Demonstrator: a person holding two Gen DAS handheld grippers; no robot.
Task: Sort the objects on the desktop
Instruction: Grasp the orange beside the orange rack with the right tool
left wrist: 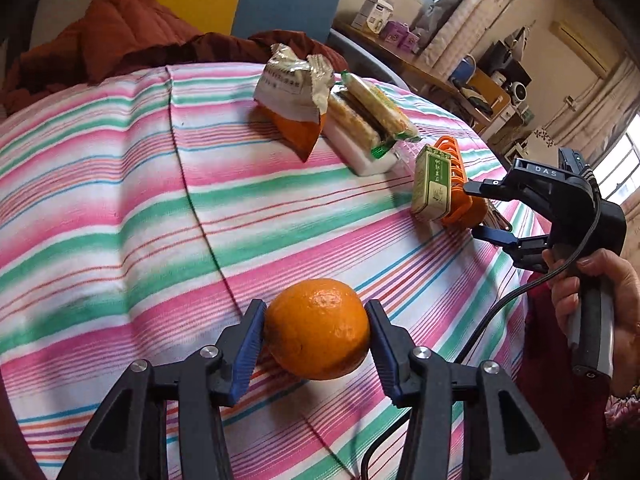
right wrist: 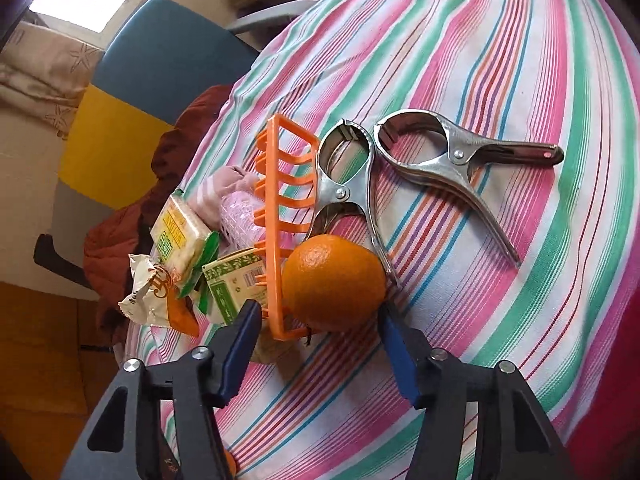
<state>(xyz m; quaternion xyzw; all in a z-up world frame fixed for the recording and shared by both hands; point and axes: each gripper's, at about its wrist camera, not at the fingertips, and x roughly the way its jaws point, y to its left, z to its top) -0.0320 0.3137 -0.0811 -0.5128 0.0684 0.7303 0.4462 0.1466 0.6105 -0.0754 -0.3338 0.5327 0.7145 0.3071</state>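
the left hand-held gripper (left wrist: pixel 316 330) is pinching an orange (left wrist: pixel 317 329) dead ahead over the counter (left wrist: pixel 120 200), while the right hand-held gripper (right wrist: pixel 316 320) is standing open around, seemingly, a second orange (right wrist: pixel 334 282).

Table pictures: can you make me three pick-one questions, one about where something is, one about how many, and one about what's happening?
1. Where are the metal clips?
A) on the cloth beside the basket
B) inside the basket
C) on a chair

2. How many clips are there?
A) one
B) two
C) four

3. The orange at the left tool is:
A) peeled
B) in the basket
C) gripped between its fingers

Answers:
1 A, they lie on the stripes next to the basket.
2 B, two silver clips show, side by side.
3 C, a blue pad presses each side of it.
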